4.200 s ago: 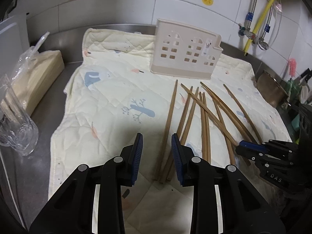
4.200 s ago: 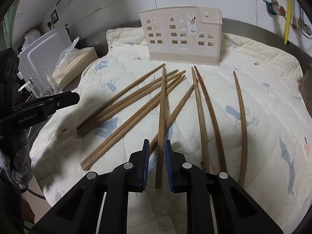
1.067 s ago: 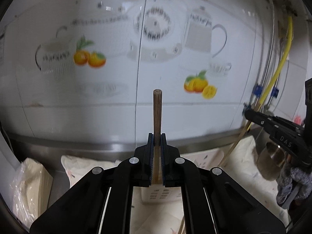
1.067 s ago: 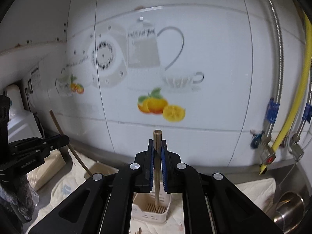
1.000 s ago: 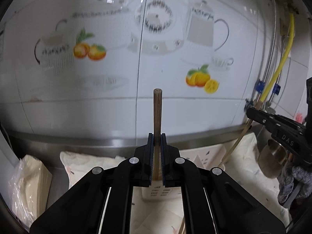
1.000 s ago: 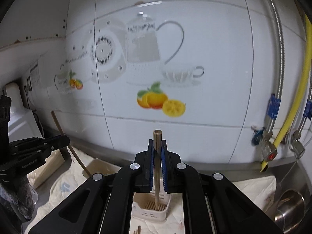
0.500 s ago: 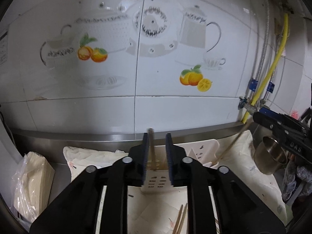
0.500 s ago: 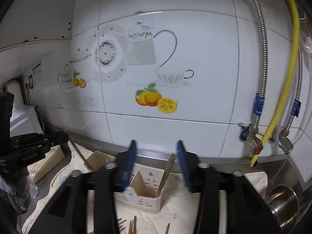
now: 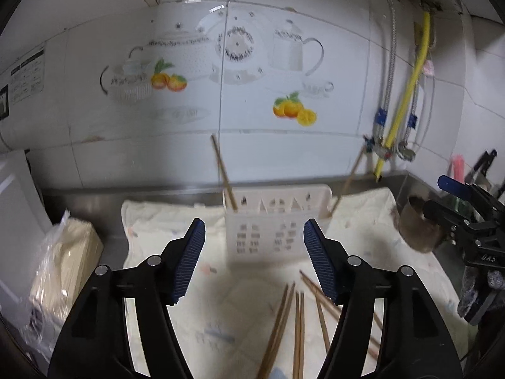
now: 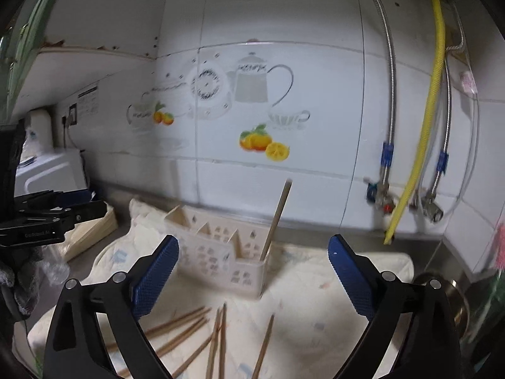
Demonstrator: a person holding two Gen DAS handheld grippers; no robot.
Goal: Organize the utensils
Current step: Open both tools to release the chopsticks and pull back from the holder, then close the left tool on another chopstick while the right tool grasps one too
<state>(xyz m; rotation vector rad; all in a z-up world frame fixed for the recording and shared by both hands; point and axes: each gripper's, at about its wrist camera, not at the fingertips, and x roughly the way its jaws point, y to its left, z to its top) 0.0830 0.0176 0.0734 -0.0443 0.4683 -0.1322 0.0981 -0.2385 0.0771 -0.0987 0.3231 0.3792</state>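
- Standing in the cream plastic holder (image 9: pixel 277 221), with its house-shaped cut-outs, are two brown wooden chopsticks: one (image 9: pixel 223 172) leans left out of the holder's left end, the other (image 9: pixel 347 181) leans right at its right end.
- Seen from the right wrist, that right-end chopstick (image 10: pixel 277 219) rises tilted out of the holder (image 10: pixel 221 252).
- More loose chopsticks (image 9: pixel 293 325) lie scattered on the pale quilted cloth (image 9: pixel 214 309), nearer than the holder; the right wrist view shows them (image 10: pixel 202 338) fanned out too.
- Left gripper (image 9: pixel 254 260): its jaws have just been opening and stand apart with nothing between them; the holder sits beyond them and the loose sticks lie below and a little right.
- Right gripper (image 10: pixel 252 279): its jaws have just been opening and stand wide with nothing held; the holder and its leaning chopstick are farther off, framed between the fingers.
- Behind everything runs a white tiled wall (image 9: pixel 252 63) with teapot and orange decals, and a yellow hose (image 10: pixel 423 120) at the right.
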